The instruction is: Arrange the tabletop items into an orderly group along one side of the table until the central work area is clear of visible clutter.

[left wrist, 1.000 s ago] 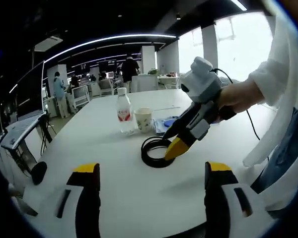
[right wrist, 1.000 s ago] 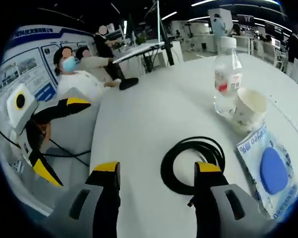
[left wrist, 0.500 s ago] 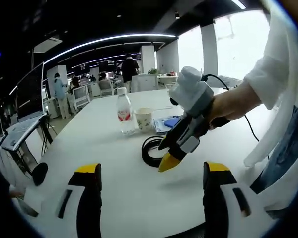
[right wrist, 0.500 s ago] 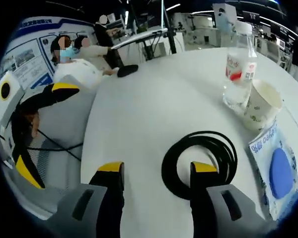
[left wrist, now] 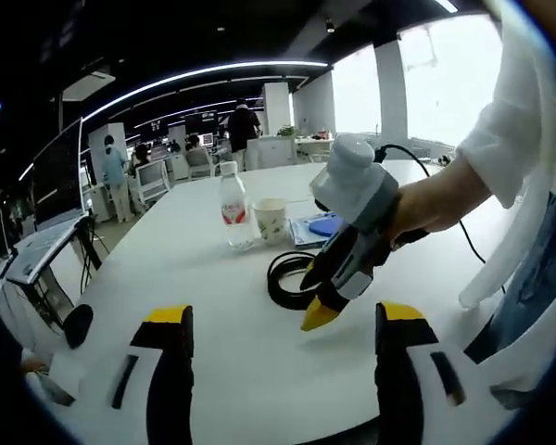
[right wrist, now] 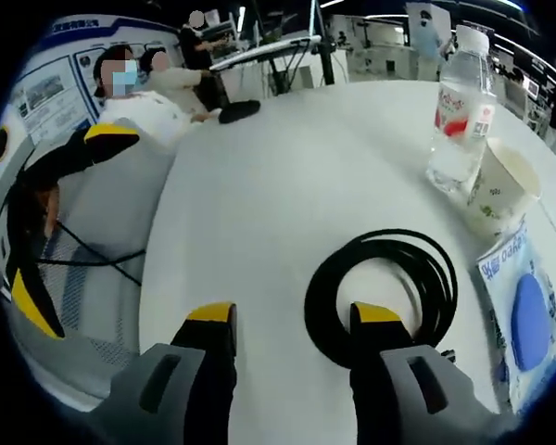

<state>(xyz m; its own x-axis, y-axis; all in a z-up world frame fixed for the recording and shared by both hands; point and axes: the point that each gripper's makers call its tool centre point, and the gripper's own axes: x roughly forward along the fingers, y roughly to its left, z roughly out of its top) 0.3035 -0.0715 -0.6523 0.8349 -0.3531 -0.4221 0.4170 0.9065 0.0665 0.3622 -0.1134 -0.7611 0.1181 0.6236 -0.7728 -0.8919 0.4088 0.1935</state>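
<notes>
We are at the step of picking up the black cable coil (right wrist: 382, 295) that lies flat on the white table (right wrist: 259, 185). Our right gripper (right wrist: 289, 320) hangs low over the near edge of the coil. Its jaws are apart and hold nothing; one yellow tip sits over the coil's near rim and the other is outside it. Just past the coil stand a water bottle (right wrist: 461, 102) and a paper cup (right wrist: 503, 188), close side by side. A packet with a blue pad (right wrist: 519, 320) lies beside the coil, next to the cup.

Our left gripper (left wrist: 280, 320) waits above the bare table, jaws wide apart and empty.

Next, we think we should lower the right gripper so the jaws sit on both sides of the coil's rim, close them, then slide the coil over by the bottle and cup.
</notes>
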